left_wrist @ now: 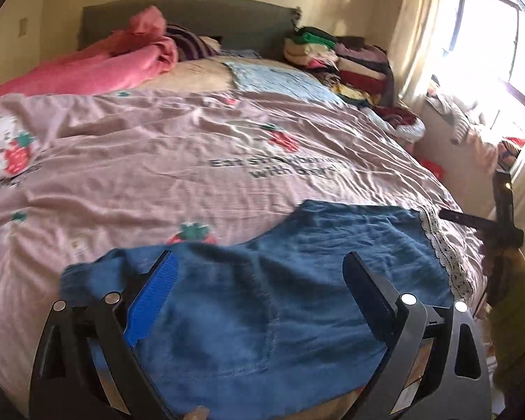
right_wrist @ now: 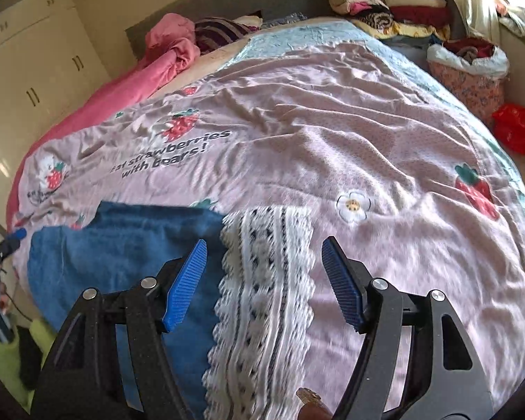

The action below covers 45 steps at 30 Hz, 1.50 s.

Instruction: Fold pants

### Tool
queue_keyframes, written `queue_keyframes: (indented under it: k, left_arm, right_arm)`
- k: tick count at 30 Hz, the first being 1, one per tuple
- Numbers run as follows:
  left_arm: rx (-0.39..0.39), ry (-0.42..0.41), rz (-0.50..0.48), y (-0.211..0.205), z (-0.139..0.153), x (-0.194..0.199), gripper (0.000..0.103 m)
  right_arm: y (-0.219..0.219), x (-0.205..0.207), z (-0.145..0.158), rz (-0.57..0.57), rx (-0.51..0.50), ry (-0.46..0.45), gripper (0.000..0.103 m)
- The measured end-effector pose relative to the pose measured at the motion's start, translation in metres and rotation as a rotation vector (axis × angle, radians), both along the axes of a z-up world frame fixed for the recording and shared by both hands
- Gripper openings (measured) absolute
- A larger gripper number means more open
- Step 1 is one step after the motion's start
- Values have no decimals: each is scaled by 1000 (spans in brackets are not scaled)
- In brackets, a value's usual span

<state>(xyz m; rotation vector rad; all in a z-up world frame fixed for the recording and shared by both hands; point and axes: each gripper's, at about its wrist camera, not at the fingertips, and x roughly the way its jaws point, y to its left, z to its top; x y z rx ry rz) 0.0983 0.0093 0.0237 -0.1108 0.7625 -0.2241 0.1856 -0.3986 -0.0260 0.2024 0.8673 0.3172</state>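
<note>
Blue denim pants (left_wrist: 262, 297) lie flat on the pink strawberry bedspread near the bed's front edge, with a white lace trim (left_wrist: 444, 255) along their right end. My left gripper (left_wrist: 260, 260) is open and hovers over the middle of the pants, holding nothing. In the right wrist view the pants (right_wrist: 122, 245) lie at the left and the lace trim (right_wrist: 262, 297) runs between my fingers. My right gripper (right_wrist: 264, 248) is open just above the lace end, holding nothing. The right gripper also shows at the far right of the left wrist view (left_wrist: 500, 224).
The bedspread (left_wrist: 192, 161) covers most of the bed. A pink blanket (left_wrist: 105, 63) lies at the head. Stacked folded clothes (left_wrist: 339, 59) stand at the far right corner. A floral bag (right_wrist: 469, 70) and a red bag (right_wrist: 516, 127) sit on the floor beside the bed.
</note>
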Motion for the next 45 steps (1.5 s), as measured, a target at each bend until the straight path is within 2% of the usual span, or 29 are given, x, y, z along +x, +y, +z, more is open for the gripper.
queue_keyframes:
  k: [5,6,12,16,18,21,22,23,24,25,26,32,35,37,43,45]
  left_arm:
    - [0,51,-59,-24,-13,33,94]
    - [3,65,-67,-29,-17,42,94]
    - [72,101,-144,-58,-31,88,94]
    - [94,178,-163,-72,-57,121,92]
    - [88,209,-158,-76,-72,133,87]
    - [62,221,-175,-80,-82,137,75]
    - [50,219,-188,-82,-83,136,63]
    - [22,223,-206,-84,-82,135,46]
    - [3,227,-219,-85,-80,133,38]
    - [2,223,-226,-87,-79,132,22]
    - [5,216,-236,-88,-76,129,10]
    - [26,111,-217,-90,-43,121,8]
    - [10,102,-211,-91,-34,131,6]
    - [-27,104,-209,-92,-31,139,3]
    - [15,116,-203,-98,-47,140,3]
    - [32,98,-191,-94,-48,134,4]
  right_arm:
    - [-6,20,-11,9,31,29,61]
    - [-5,23,-14,20,35,34,58]
    - [-4,37,-35,44,48,75,51]
    - [-6,33,-40,55,69,61,49]
    - [-6,31,-41,70,84,54,41]
    - [-5,27,-41,95,84,45,34]
    - [-4,26,-41,103,86,42,32]
    - [-3,25,-40,116,93,38,25]
    - [-1,23,-39,125,93,33,19]
    - [2,21,-35,136,82,19,17]
    - [4,20,-32,141,72,8,15]
    - [12,19,7,153,11,-120,13]
    - [15,32,19,157,-18,-150,13]
    - [18,47,19,168,-28,-142,13]
    - [24,72,-18,170,-96,-20,14]
    - [20,73,-30,154,-89,6,18]
